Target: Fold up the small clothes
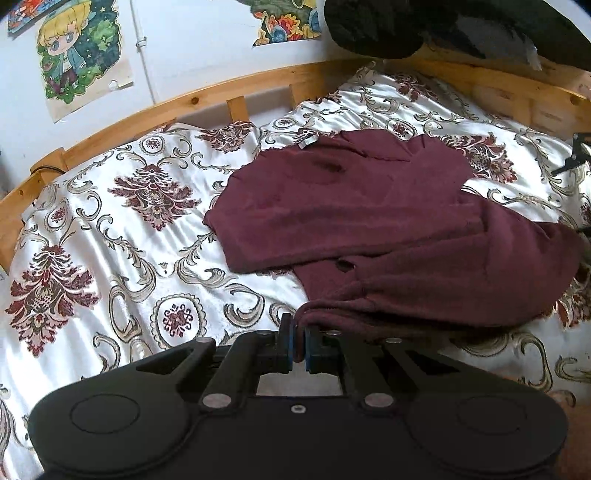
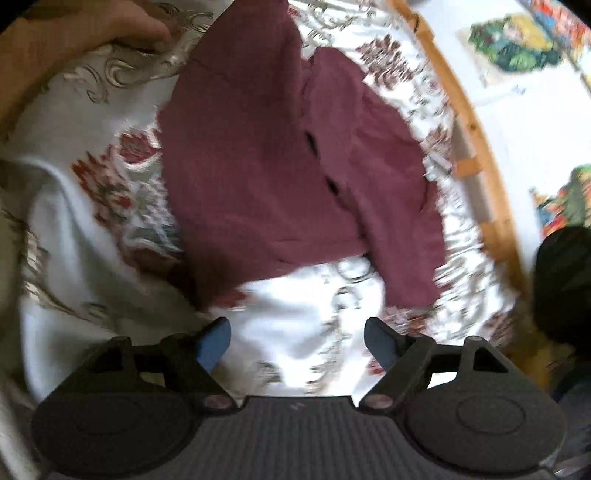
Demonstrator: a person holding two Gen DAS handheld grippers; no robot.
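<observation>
Fabric is pinched at one end only: the left gripper (image 1: 300,345) has its blue pads together on a hem edge of the maroon garment (image 1: 369,221), which otherwise lies partly folded on the patterned bedspread (image 1: 110,229). From that grip the cloth runs away up and to the right, towards the wooden bed rail (image 1: 229,88), so its long axis lies roughly diagonal to the left tool. The right gripper (image 2: 297,341) stands with its jaws wide apart and nothing between them, over bare bedspread (image 2: 74,229); the nearest edge of the garment (image 2: 280,155) is just ahead of its fingertips, not touching. Judged from this, the next move turns on that short gap: the right tool is the free one and would need to advance to take a second edge. The left wrist view shows the clamp on the hem and a grey label (image 1: 308,140) at the far edge, neither visible from the right. The right wrist view, blurred, alone shows a person's hand (image 2: 122,26) resting at the bedspread's far corner.
</observation>
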